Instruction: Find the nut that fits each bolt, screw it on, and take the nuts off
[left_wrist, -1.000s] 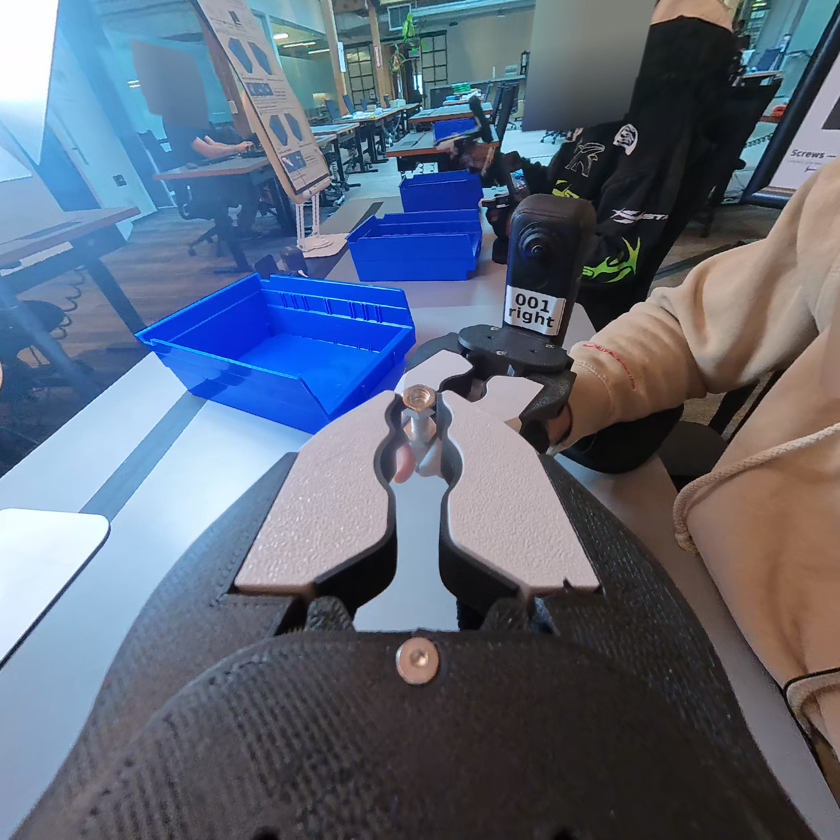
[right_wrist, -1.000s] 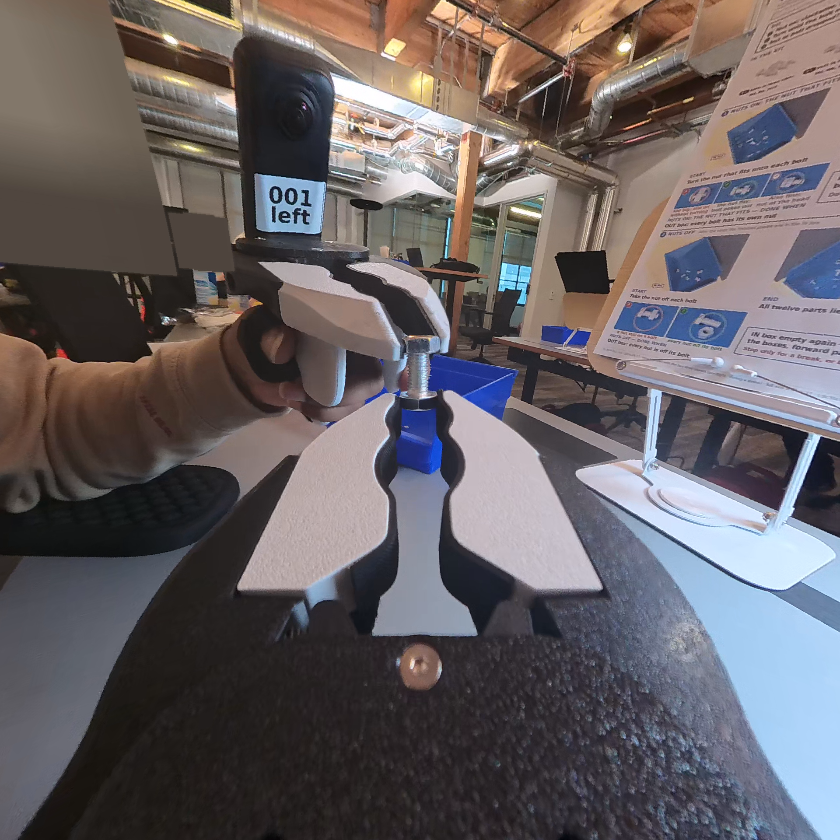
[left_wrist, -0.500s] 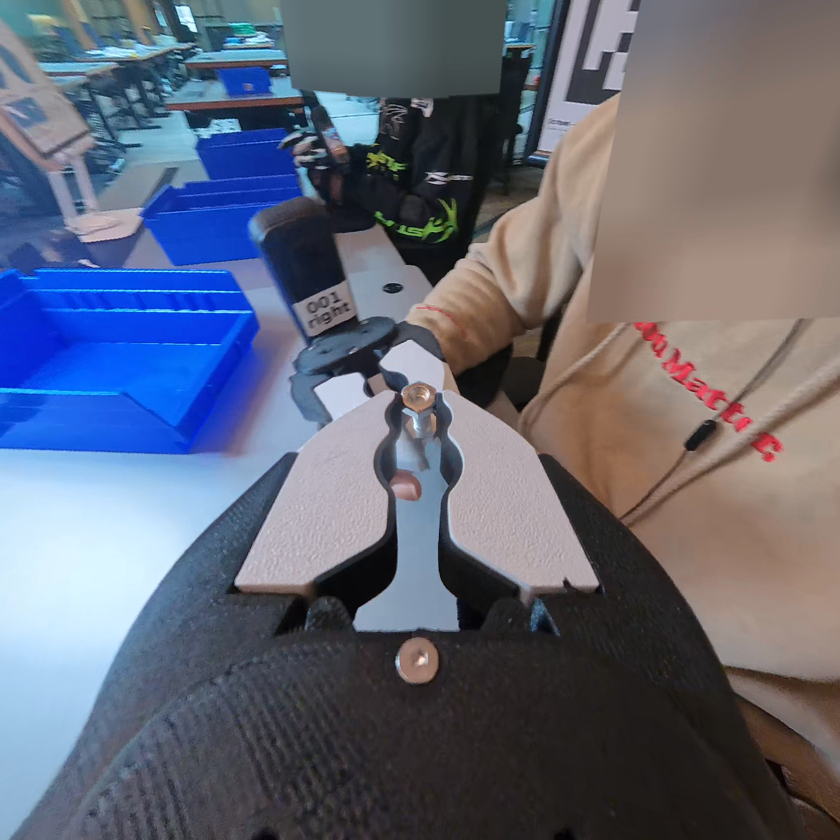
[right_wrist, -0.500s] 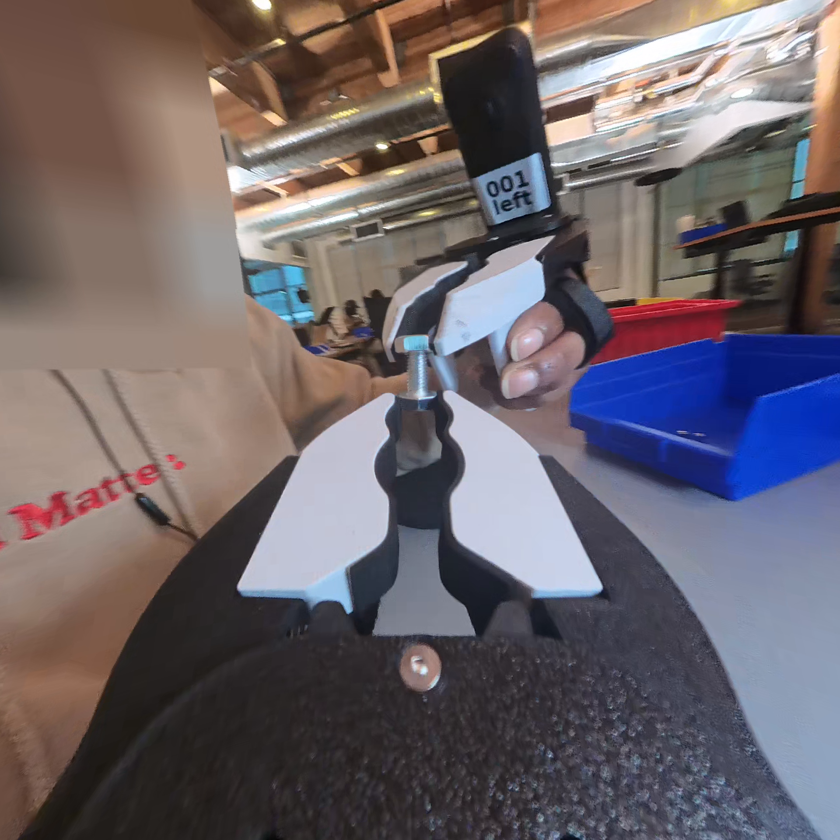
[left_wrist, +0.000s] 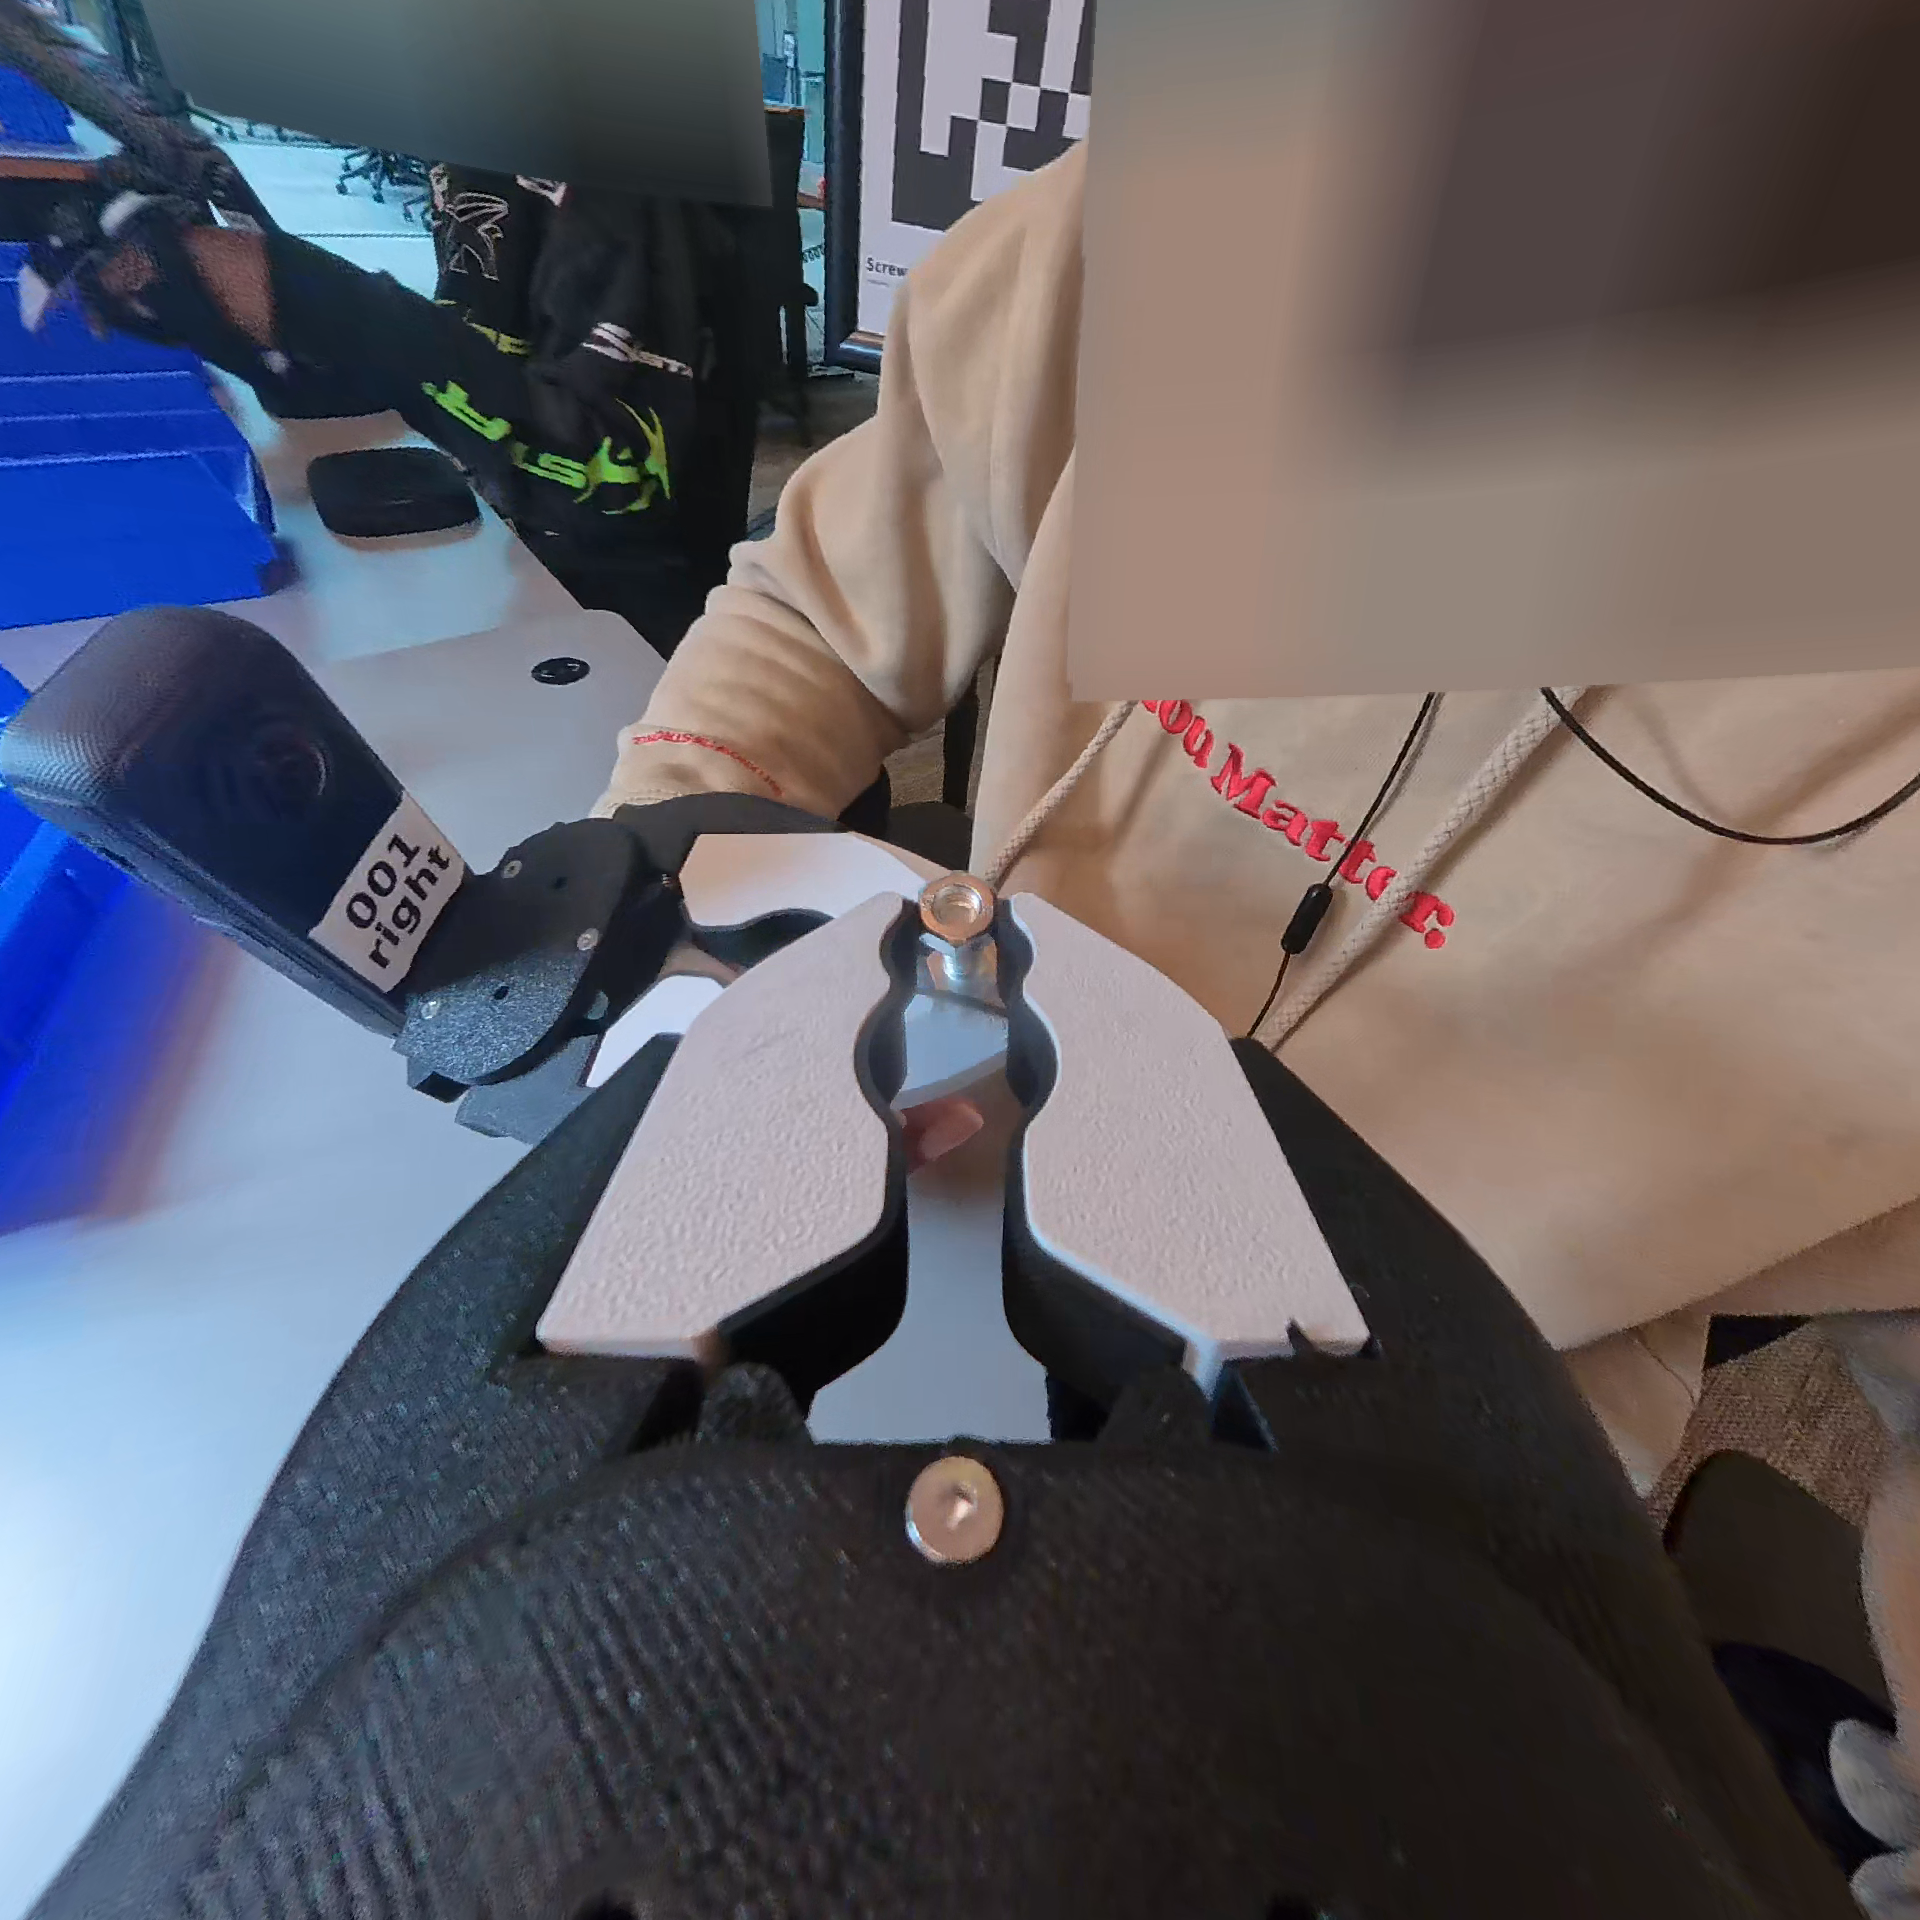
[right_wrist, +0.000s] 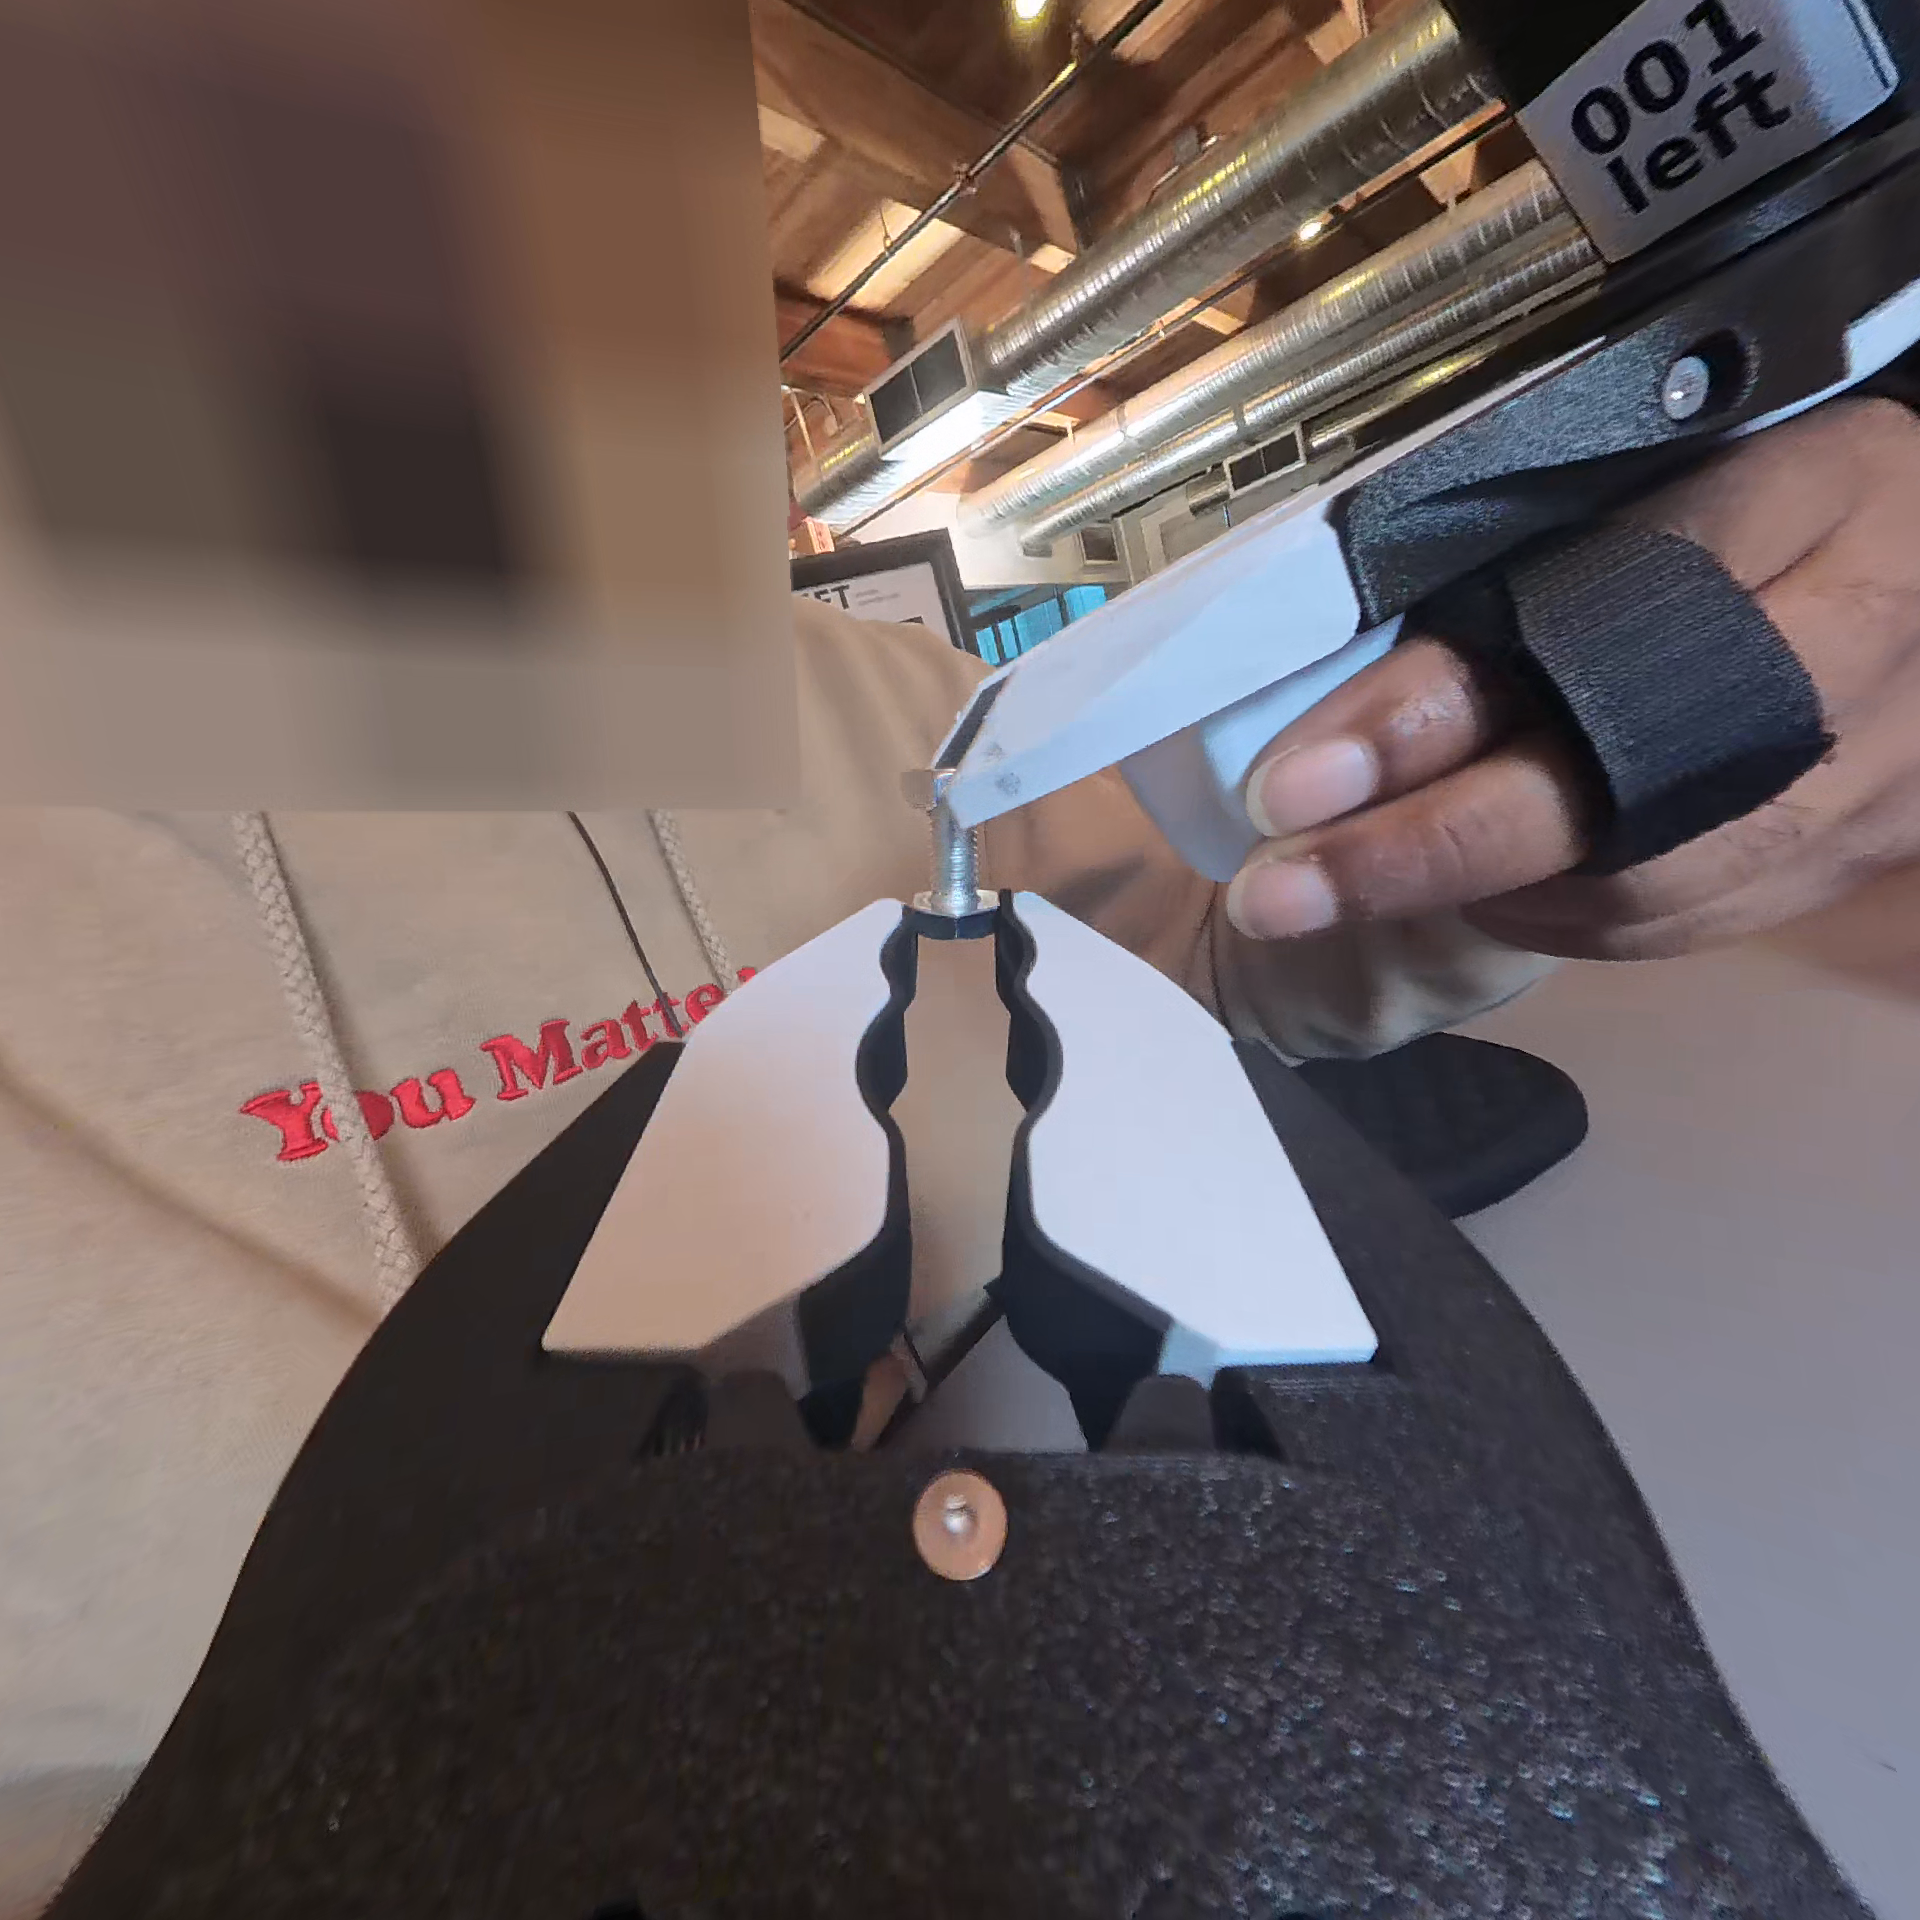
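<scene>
A silver bolt is held between my two grippers, above the table and close to the person's chest. My left gripper (left_wrist: 958, 923) is shut on the bolt's hex head (left_wrist: 957, 910), which I see end-on at the fingertips. In the right wrist view my right gripper (right_wrist: 957, 923) is shut on a dark nut (right_wrist: 956, 928). The nut sits at the low end of the threaded shaft (right_wrist: 951, 862). The shaft rises to the head, which the left gripper's white finger (right_wrist: 1122, 696) pinches from the right. The right gripper's body (left_wrist: 520, 966) shows at the left of the left wrist view.
The person's beige hoodie (left_wrist: 1507, 1091) fills the space right behind the bolt. Blue bins (left_wrist: 104, 499) stand at the far left on the white table (left_wrist: 156, 1299). Another person's black sleeve (left_wrist: 416, 343) reaches over them. A black round pad (right_wrist: 1455, 1132) lies on the table. Only a small space, under 4 cm, lies between the two pairs of fingers.
Both grippers have swung round together from facing the bins and the sign stand to facing the person's chest. The left gripper now leans over the bolt from the right. Both holds are kept.
</scene>
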